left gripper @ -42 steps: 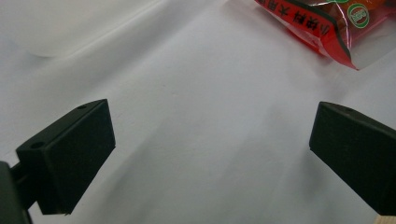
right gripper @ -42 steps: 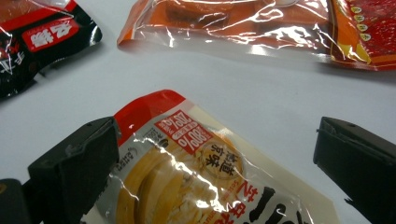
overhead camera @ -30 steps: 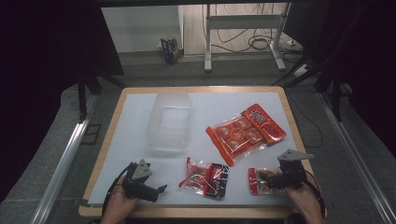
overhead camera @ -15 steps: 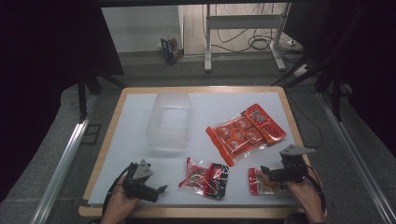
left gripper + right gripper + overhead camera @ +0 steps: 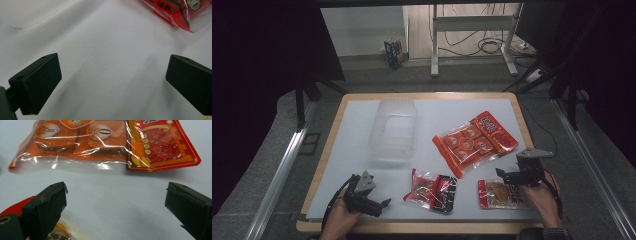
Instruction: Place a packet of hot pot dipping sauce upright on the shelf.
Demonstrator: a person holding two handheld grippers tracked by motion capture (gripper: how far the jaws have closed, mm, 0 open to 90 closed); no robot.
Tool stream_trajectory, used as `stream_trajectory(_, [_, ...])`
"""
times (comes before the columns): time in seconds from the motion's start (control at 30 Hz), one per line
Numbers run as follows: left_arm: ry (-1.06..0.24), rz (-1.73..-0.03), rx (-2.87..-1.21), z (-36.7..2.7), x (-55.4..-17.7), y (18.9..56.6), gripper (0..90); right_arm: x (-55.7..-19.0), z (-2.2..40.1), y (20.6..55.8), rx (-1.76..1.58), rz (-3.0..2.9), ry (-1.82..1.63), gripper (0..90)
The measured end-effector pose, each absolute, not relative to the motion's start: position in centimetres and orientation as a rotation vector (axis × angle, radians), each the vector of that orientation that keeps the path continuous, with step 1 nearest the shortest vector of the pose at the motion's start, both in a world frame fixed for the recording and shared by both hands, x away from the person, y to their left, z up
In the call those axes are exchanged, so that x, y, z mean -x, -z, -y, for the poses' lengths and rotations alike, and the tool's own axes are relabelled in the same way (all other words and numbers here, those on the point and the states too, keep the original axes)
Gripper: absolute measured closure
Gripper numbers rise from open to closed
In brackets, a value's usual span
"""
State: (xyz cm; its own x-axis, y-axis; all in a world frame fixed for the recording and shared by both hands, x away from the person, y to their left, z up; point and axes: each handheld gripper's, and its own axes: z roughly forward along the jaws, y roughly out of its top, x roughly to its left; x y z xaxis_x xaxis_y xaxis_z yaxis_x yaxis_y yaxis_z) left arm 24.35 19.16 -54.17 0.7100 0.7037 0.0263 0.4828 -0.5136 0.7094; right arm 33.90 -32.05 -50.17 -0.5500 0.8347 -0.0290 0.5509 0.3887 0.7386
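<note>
The large orange snack bag (image 5: 475, 142) is seen lying flat, glossy, at the right gripper's (image 5: 512, 176) twelve o'clock. Both that gripper and the left gripper (image 5: 379, 204) are held low, jaws spread apart, nothing clamped.

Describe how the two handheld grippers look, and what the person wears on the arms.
Both grippers, left gripper and right gripper, are black with two blocky black jaws, a grey three-cornered plate on top and a thin dark cable trailing back. A dark sleeve cuff shows at the right wrist.
</note>
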Motion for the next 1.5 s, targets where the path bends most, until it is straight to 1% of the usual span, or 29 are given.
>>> stream_trajectory(0.5, [-0.404, -0.892, -2.234, -19.0, -24.4, 54.3, 0.4, -35.8, 32.9, 50.7, -1.235, -2.282, -0.979, 1.7])
stream_trajectory(0.97, [-0.401, -0.885, -2.25, -18.9, -24.4, 54.4, 0.4, -38.5, 33.6, 51.7, -1.296, -2.332, -0.971, 2.1])
stream_trajectory(1.5, [-0.398, -0.877, -2.269, -18.8, -24.4, 54.5, 0.4, -40.7, 33.9, 52.0, -1.323, -2.339, -0.979, 1.7])
